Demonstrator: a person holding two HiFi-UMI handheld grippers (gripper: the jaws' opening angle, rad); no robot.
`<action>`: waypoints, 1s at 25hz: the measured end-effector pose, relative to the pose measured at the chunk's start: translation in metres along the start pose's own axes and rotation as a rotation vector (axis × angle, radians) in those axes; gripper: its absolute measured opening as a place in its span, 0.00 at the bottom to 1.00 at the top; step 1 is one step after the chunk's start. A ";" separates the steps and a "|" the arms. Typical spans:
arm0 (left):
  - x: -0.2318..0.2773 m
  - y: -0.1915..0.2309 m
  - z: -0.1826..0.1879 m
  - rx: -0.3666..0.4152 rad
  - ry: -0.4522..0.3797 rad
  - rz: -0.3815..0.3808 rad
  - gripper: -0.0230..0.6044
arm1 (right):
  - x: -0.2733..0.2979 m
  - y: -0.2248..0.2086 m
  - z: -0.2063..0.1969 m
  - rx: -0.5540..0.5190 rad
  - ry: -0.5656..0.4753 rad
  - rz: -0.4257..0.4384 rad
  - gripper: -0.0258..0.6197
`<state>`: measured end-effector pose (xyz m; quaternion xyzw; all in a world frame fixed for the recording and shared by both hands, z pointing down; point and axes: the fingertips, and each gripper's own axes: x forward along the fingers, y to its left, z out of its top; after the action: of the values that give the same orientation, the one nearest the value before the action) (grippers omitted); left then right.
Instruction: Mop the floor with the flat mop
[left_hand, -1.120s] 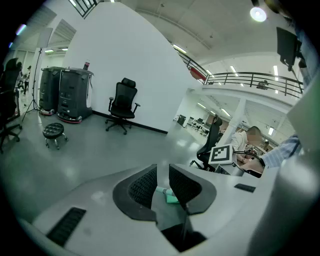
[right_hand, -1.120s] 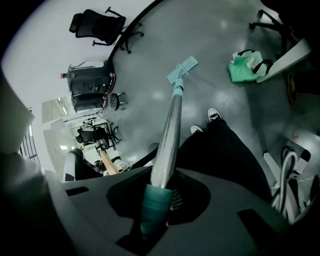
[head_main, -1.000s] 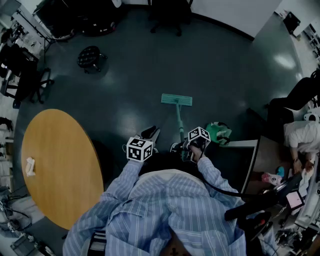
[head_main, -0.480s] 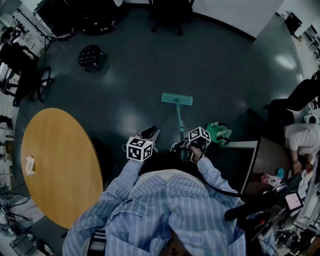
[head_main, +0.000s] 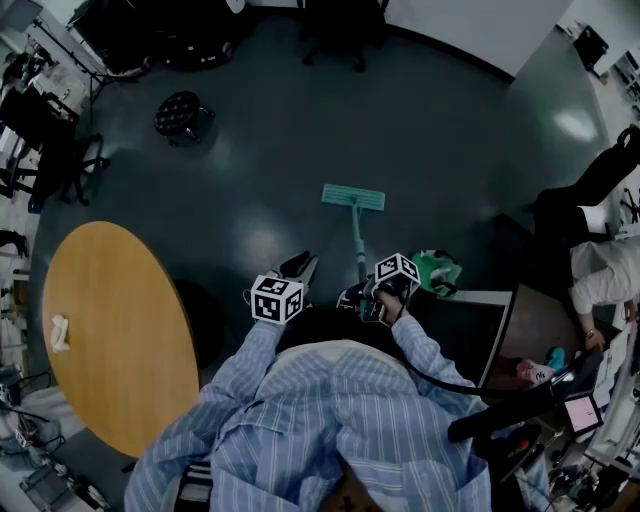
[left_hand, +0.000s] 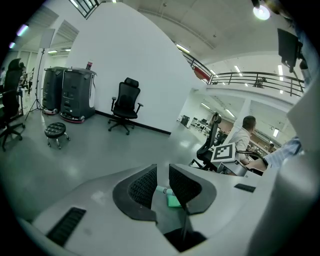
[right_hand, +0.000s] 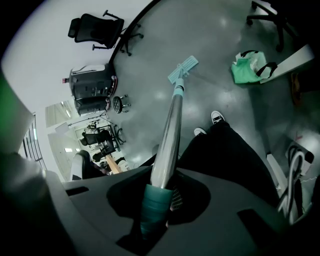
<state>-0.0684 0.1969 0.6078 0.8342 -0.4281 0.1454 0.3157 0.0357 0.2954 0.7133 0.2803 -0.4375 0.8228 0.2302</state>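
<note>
The right hand-held gripper (right_hand: 157, 197) pinches the mop (right_hand: 171, 125) by the teal grip on its handle. The head view shows the mop head (head_main: 353, 198) flat on the floor (head_main: 300, 130), ahead of the person. The left hand-held gripper (left_hand: 162, 186) is narrowly spread and holds nothing. Only the right gripper view shows the person's shoes (right_hand: 216, 117).

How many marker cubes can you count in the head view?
2. One marker cube tops the left gripper, left of the flat mop handle; the other tops the right gripper, whose jaws grip that handle. None seems hidden.
</note>
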 end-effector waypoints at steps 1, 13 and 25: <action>0.005 -0.001 0.004 0.004 -0.006 0.003 0.16 | -0.003 0.000 0.004 0.000 0.001 0.004 0.13; 0.057 -0.015 0.052 0.057 -0.023 0.016 0.16 | -0.035 0.011 0.074 -0.014 0.014 0.019 0.13; 0.138 0.051 0.128 0.068 0.005 -0.028 0.16 | -0.049 0.078 0.192 -0.019 -0.006 0.014 0.13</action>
<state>-0.0315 0.0063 0.6021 0.8500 -0.4105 0.1576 0.2901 0.0725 0.0858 0.7230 0.2774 -0.4479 0.8195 0.2256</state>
